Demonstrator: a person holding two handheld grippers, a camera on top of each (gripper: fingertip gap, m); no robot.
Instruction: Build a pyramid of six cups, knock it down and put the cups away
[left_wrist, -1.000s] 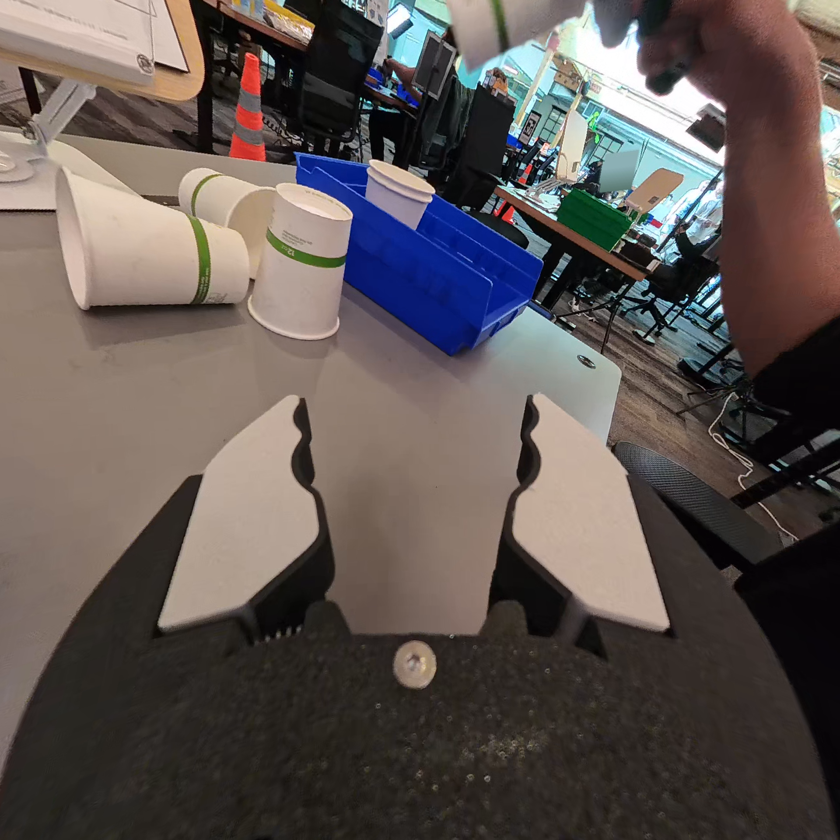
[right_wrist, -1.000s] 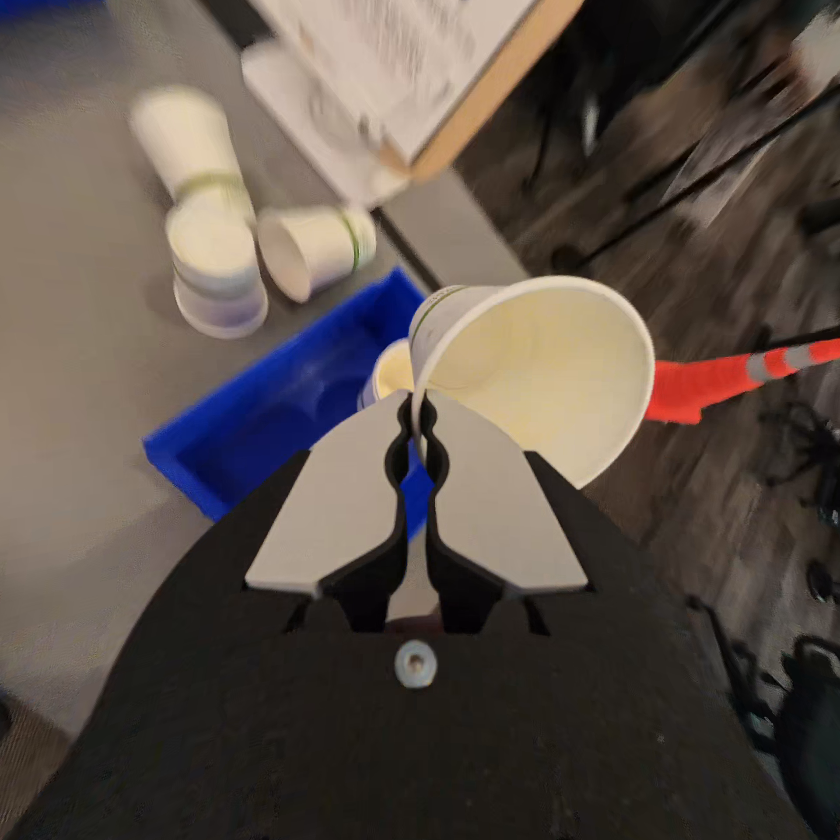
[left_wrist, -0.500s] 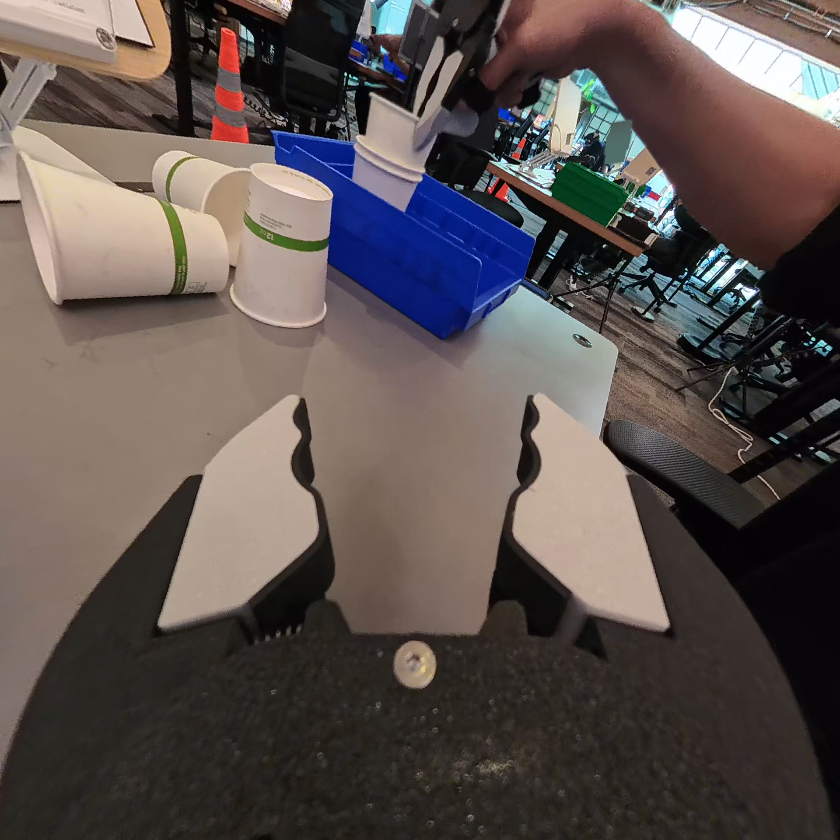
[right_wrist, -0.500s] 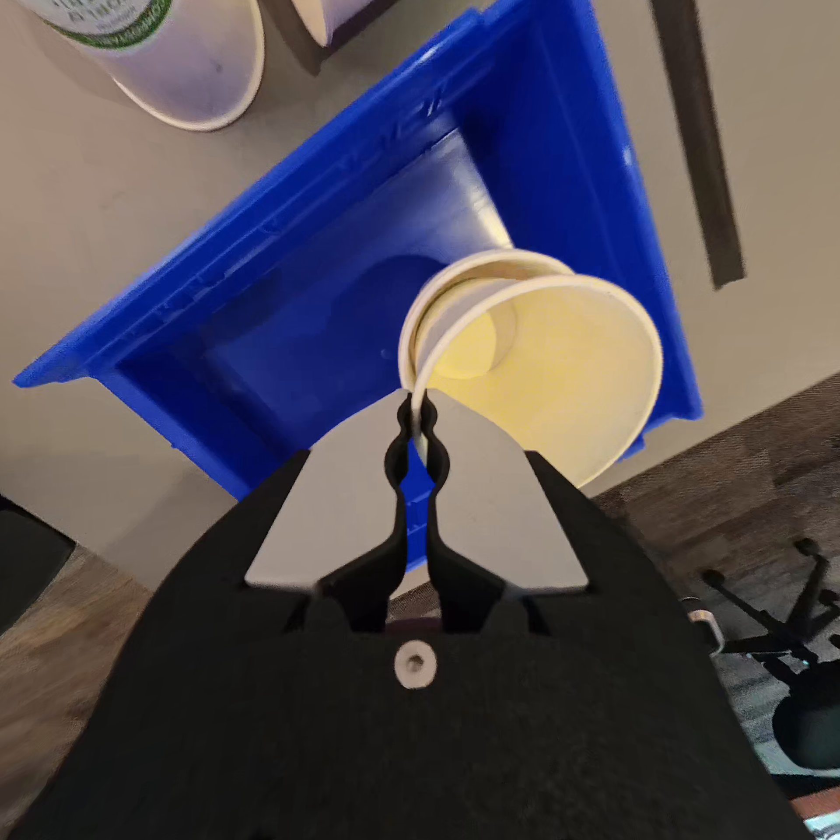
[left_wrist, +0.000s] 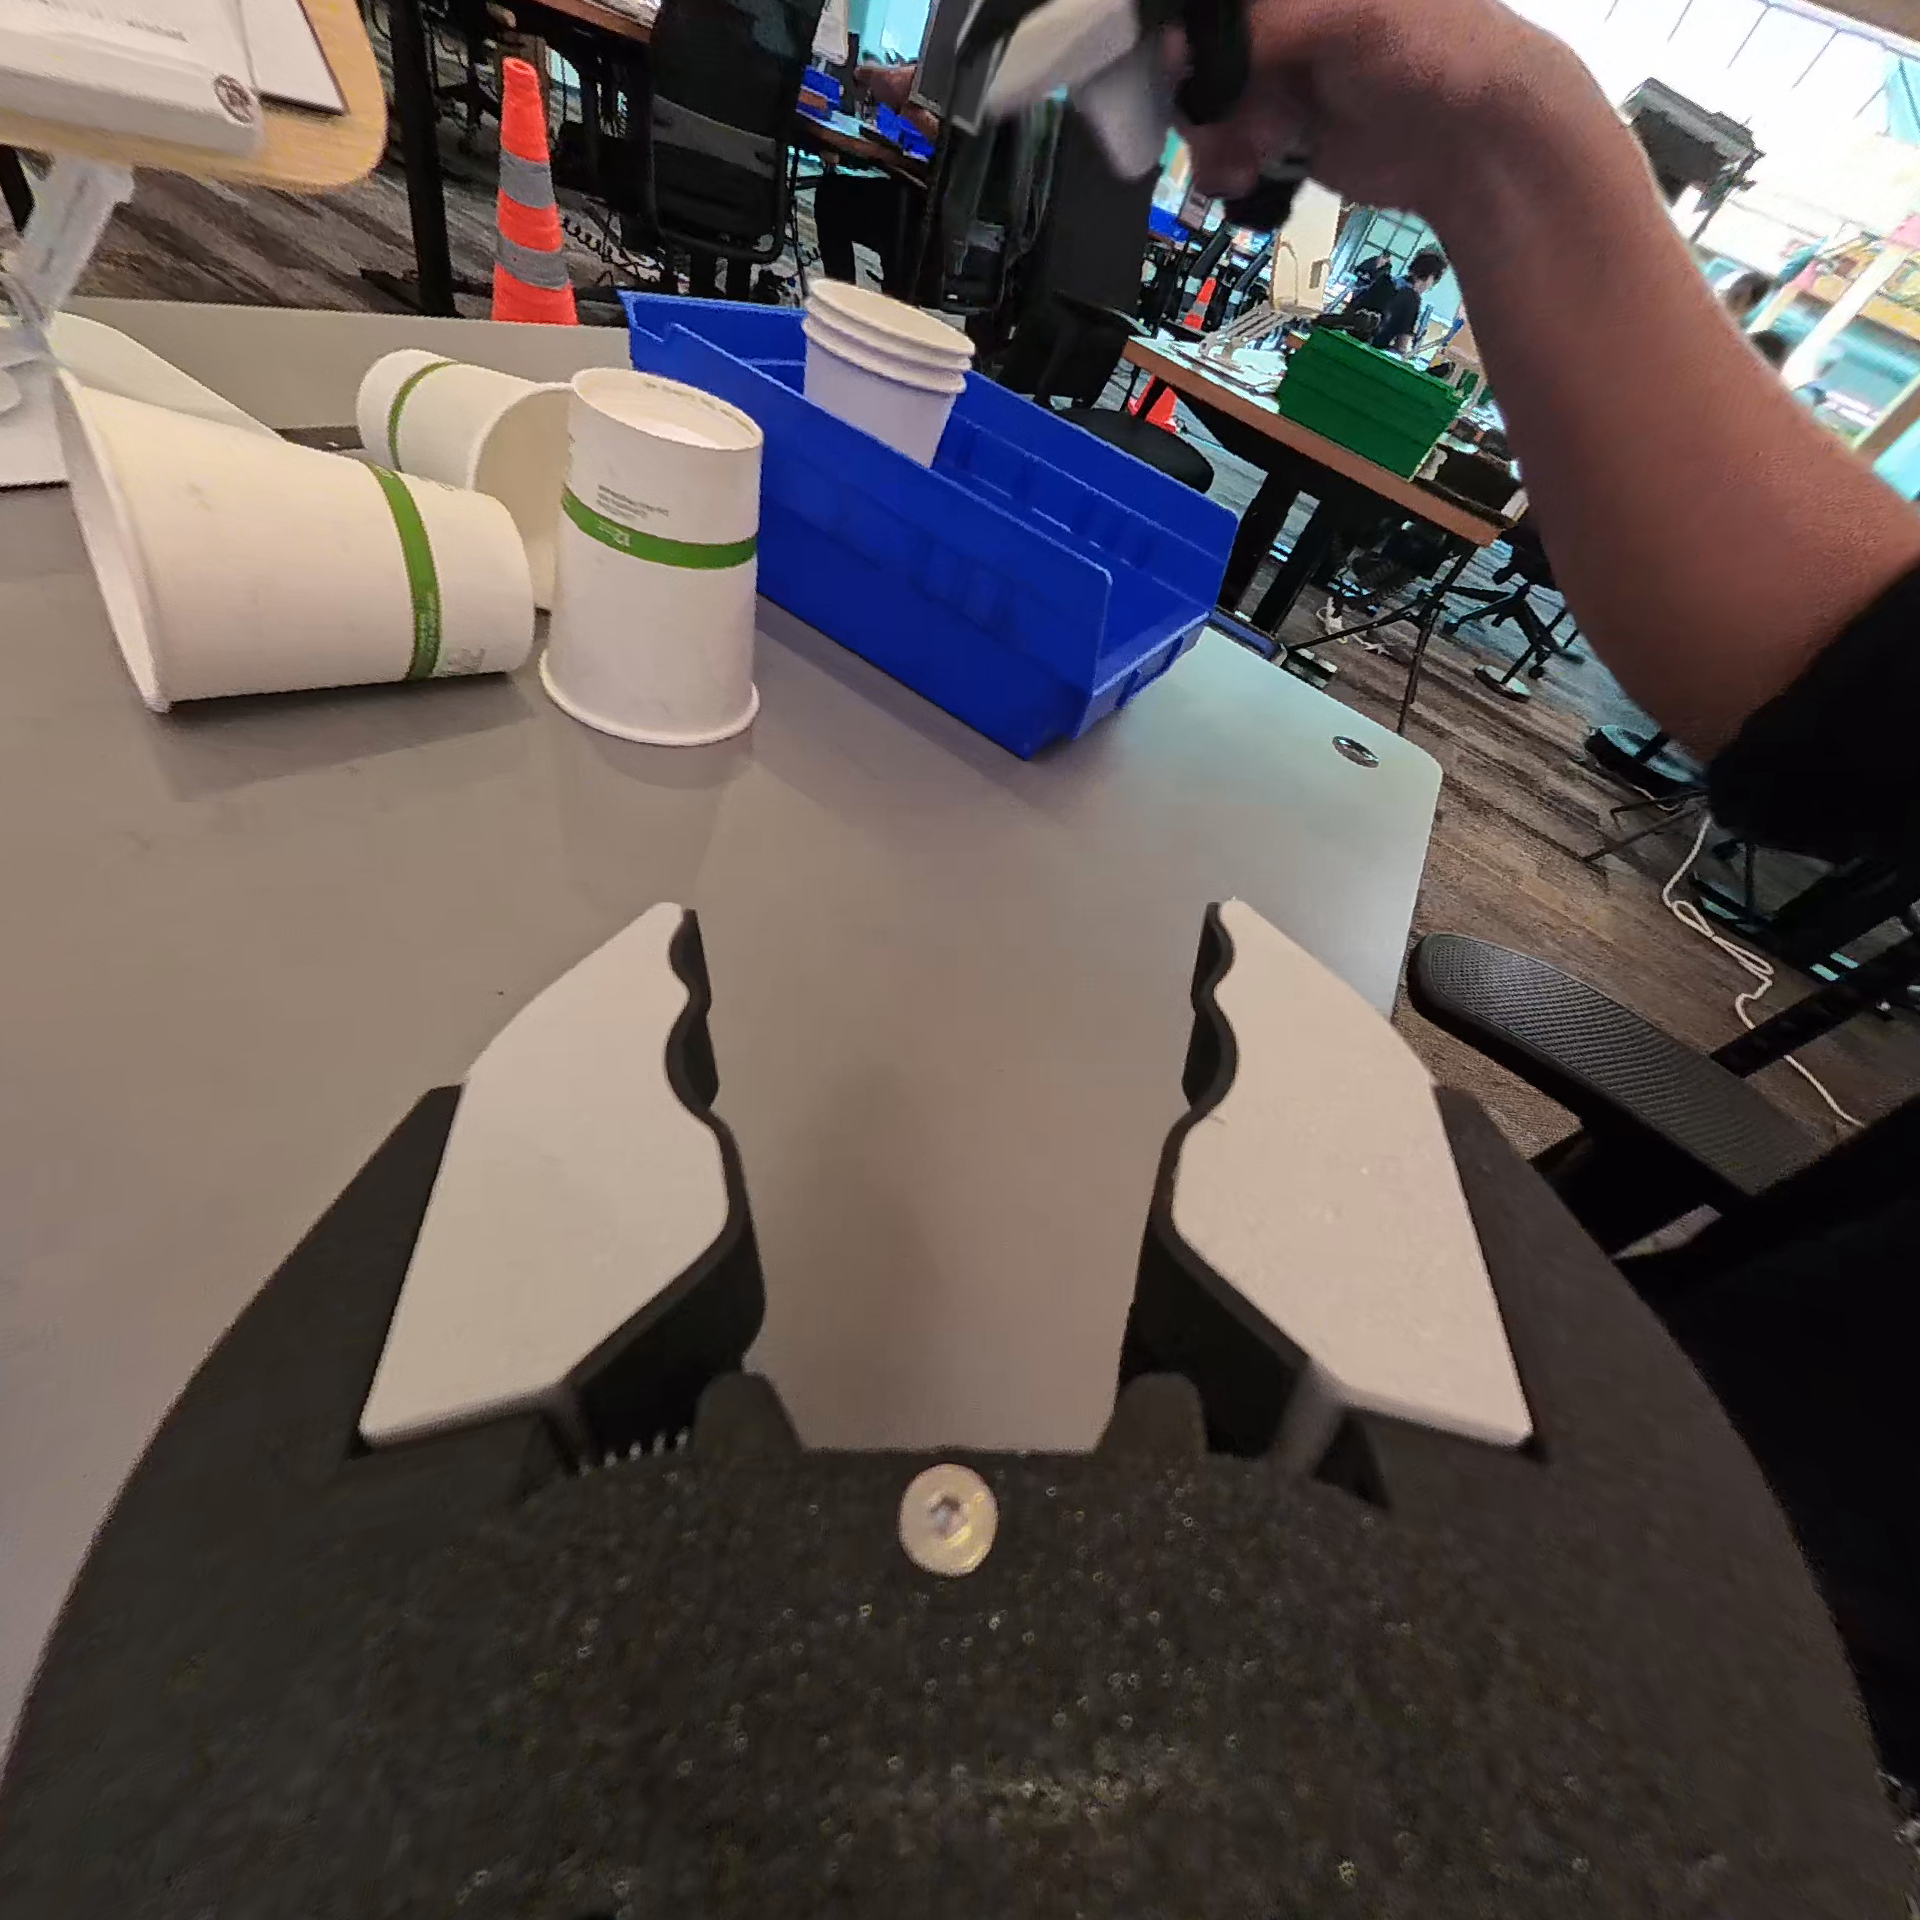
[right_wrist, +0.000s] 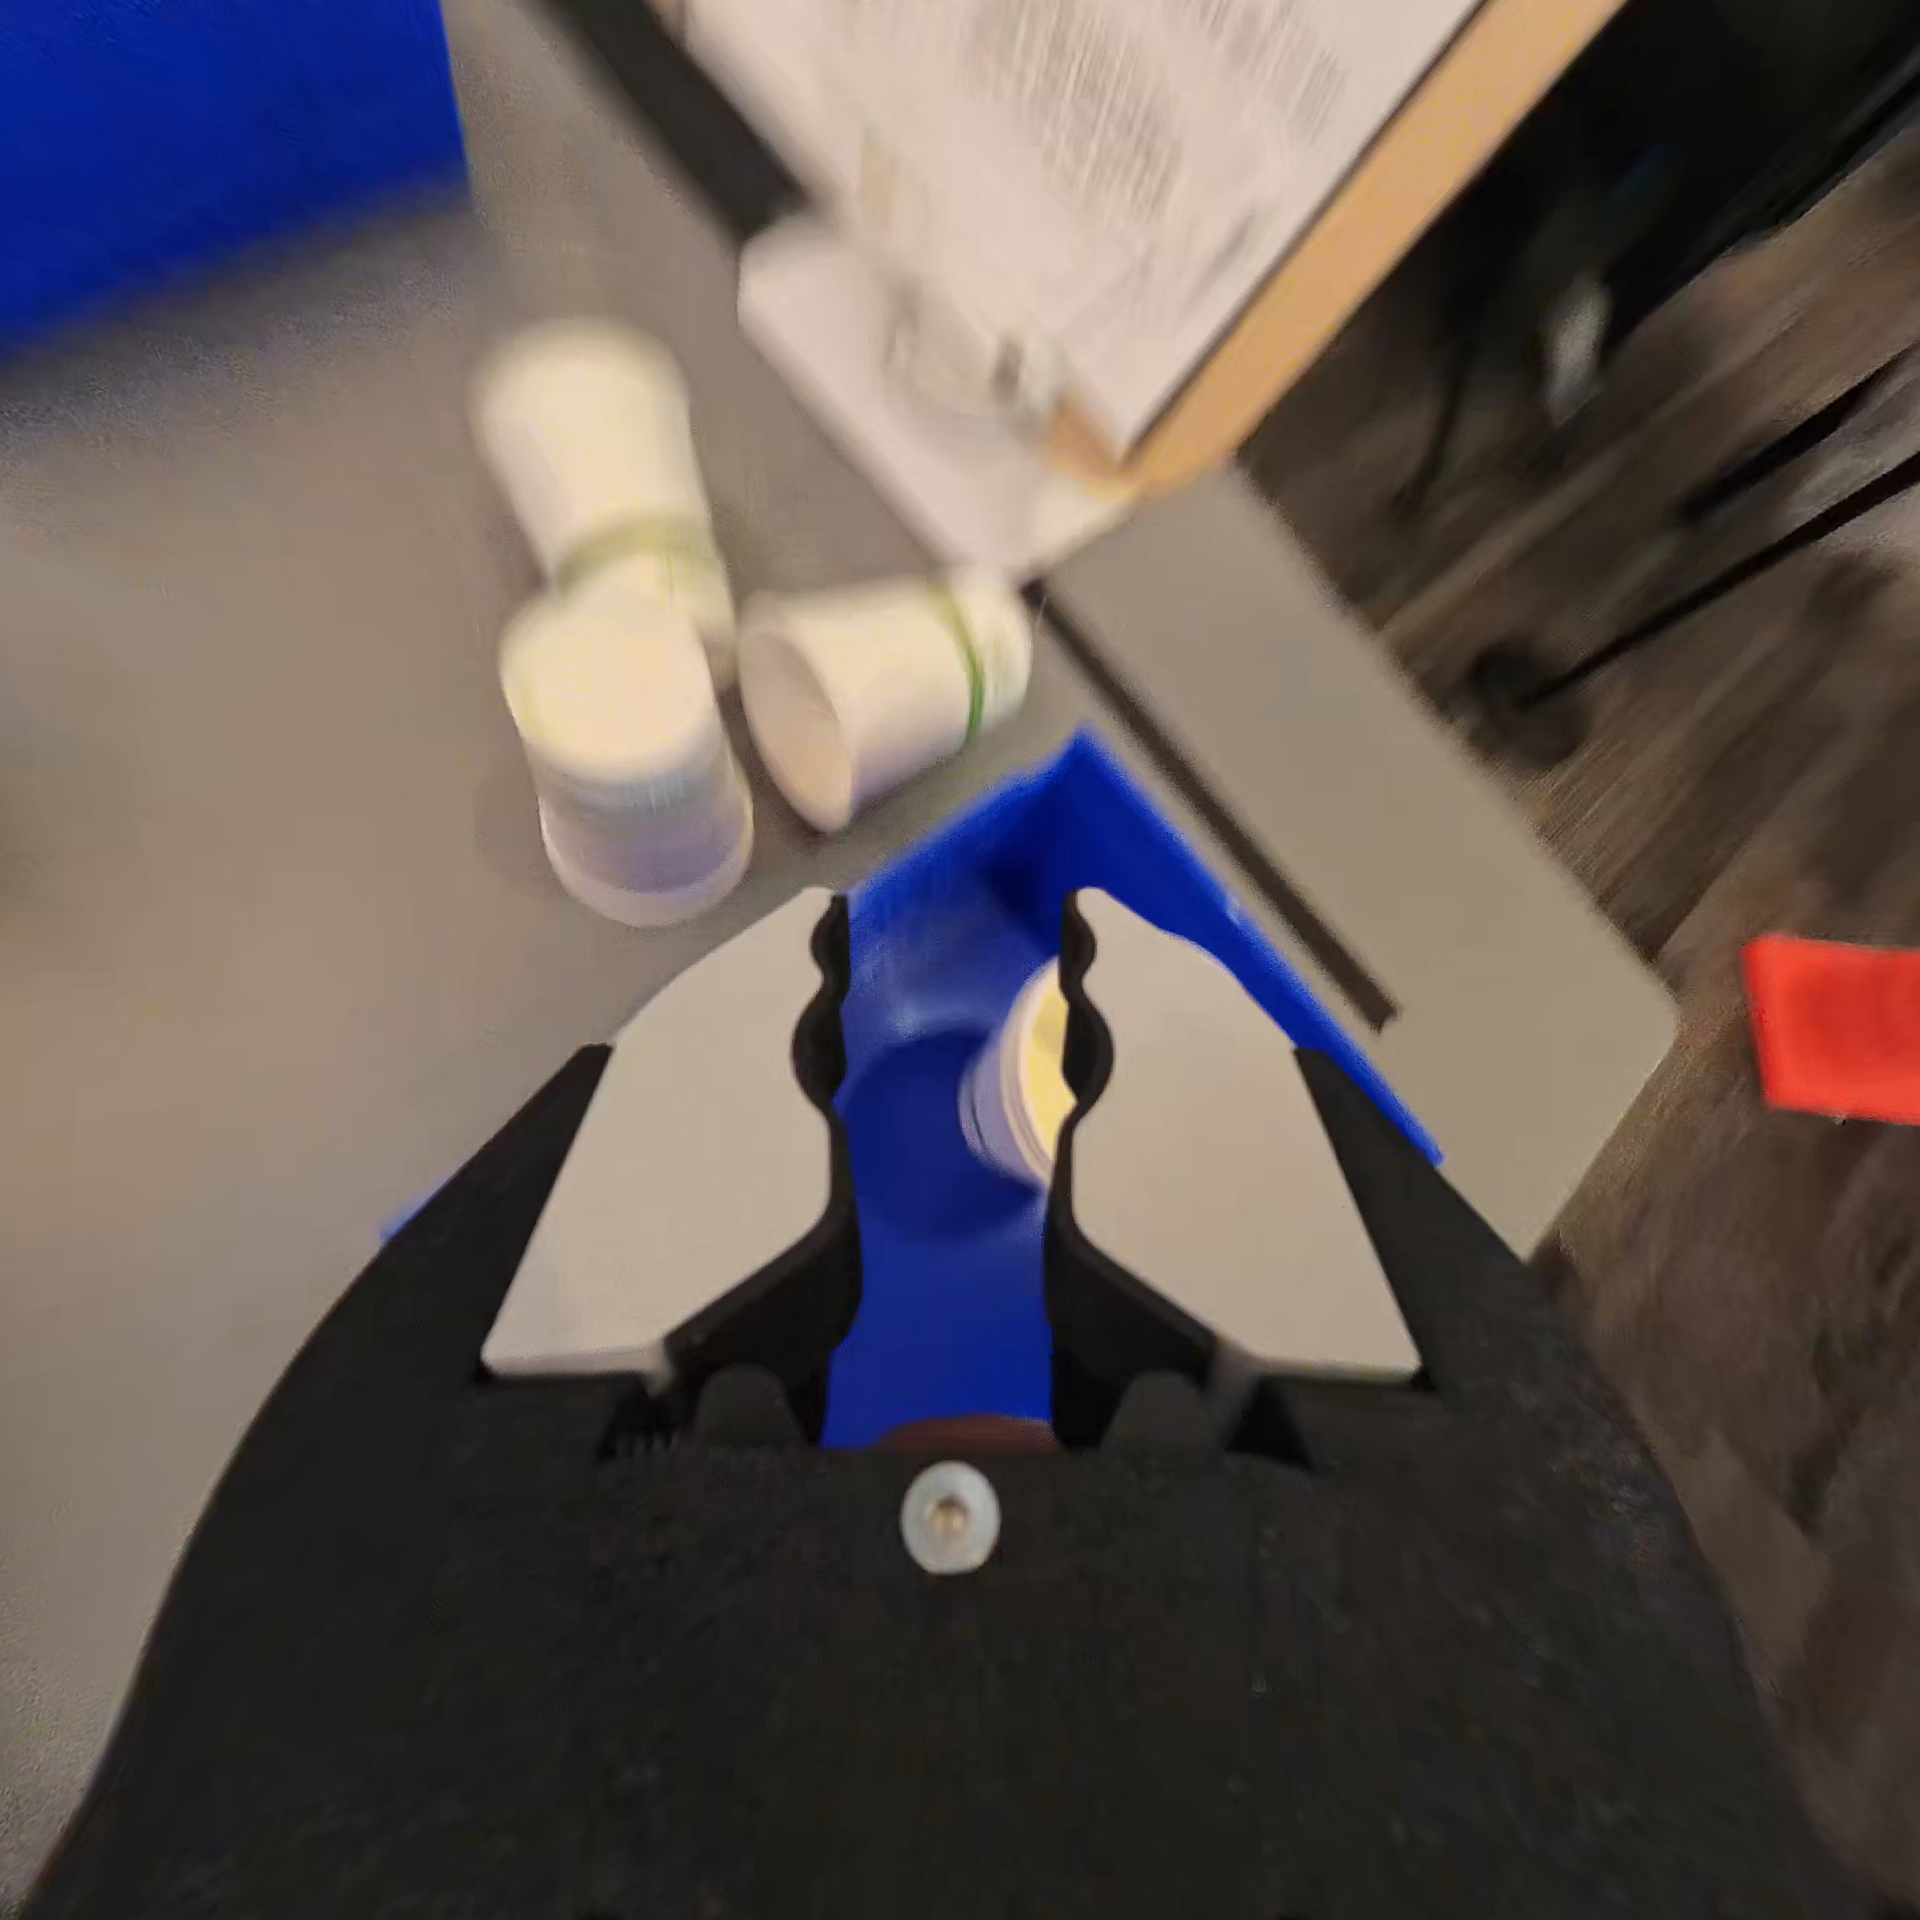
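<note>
Three loose cups (left_wrist: 644, 551) are sitting far left of the wide, empty left tool (left_wrist: 945, 1029); the right tool (right_wrist: 951, 935) is hovering parted over nested white cups (left_wrist: 883, 374) in the blue bin (left_wrist: 987, 592).

The left wrist view sits low over the grey table (left_wrist: 260, 935), facing across it toward the far right corner, where the blue bin (left_wrist: 997, 582) stands. The right wrist view looks steeply down from above that bin (right_wrist: 935, 1039), close and blurred. Both share the bin and three loose cups (left_wrist: 655, 561).
</note>
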